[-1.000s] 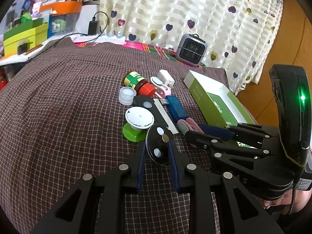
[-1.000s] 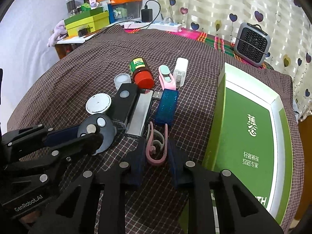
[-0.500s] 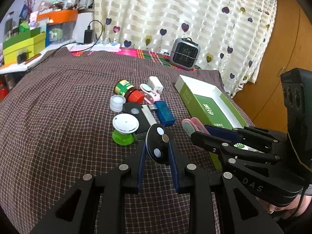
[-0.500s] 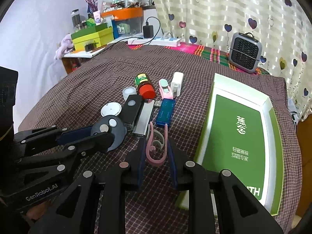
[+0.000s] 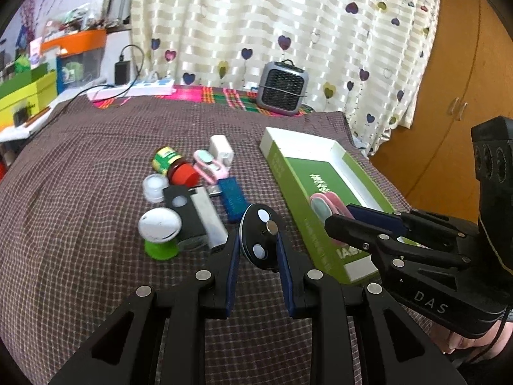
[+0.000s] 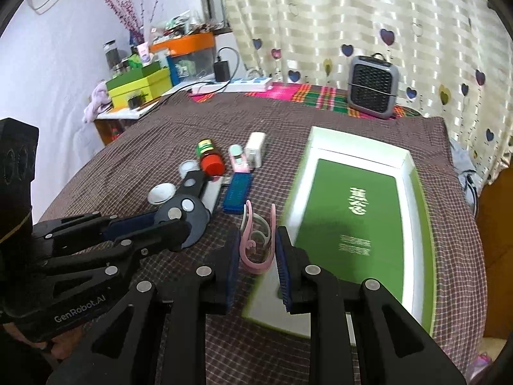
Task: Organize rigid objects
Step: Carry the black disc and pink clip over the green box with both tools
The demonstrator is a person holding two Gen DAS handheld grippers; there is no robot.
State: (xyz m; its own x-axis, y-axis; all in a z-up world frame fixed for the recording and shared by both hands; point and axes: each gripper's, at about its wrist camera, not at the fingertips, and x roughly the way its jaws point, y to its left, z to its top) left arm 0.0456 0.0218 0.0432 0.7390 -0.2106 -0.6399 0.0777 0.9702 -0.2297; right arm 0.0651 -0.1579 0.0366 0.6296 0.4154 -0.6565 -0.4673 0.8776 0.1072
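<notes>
My left gripper [image 5: 258, 240] is shut on a dark round disc [image 5: 260, 224] with pale dots, held in the air above the checked cloth. In the right wrist view the same disc [image 6: 184, 221] shows at the left gripper's [image 6: 173, 224] tips. My right gripper [image 6: 258, 247] is shut on a pink hook-shaped clip [image 6: 255, 240], at the near left edge of the open green box [image 6: 408, 173]. Seen from the left wrist, the right gripper [image 5: 336, 219] and its pink clip [image 5: 323, 203] hang over the box [image 5: 298, 138].
On the cloth lie a red-capped jar [image 5: 174, 166], a white charger [image 5: 221, 149], a pink clipper [image 5: 208, 163], a blue stick [image 5: 232, 197], a black-and-silver block [image 5: 192, 215], a white cap [image 5: 155, 187] and a green-footed disc [image 5: 159, 232]. A grey heater [image 5: 283, 91] stands behind.
Both grippers have risen and drawn back with their loads. The right one has drifted rightward, so the pink clip now hangs at the green box's edge. The items on the cloth lie unmoved.
</notes>
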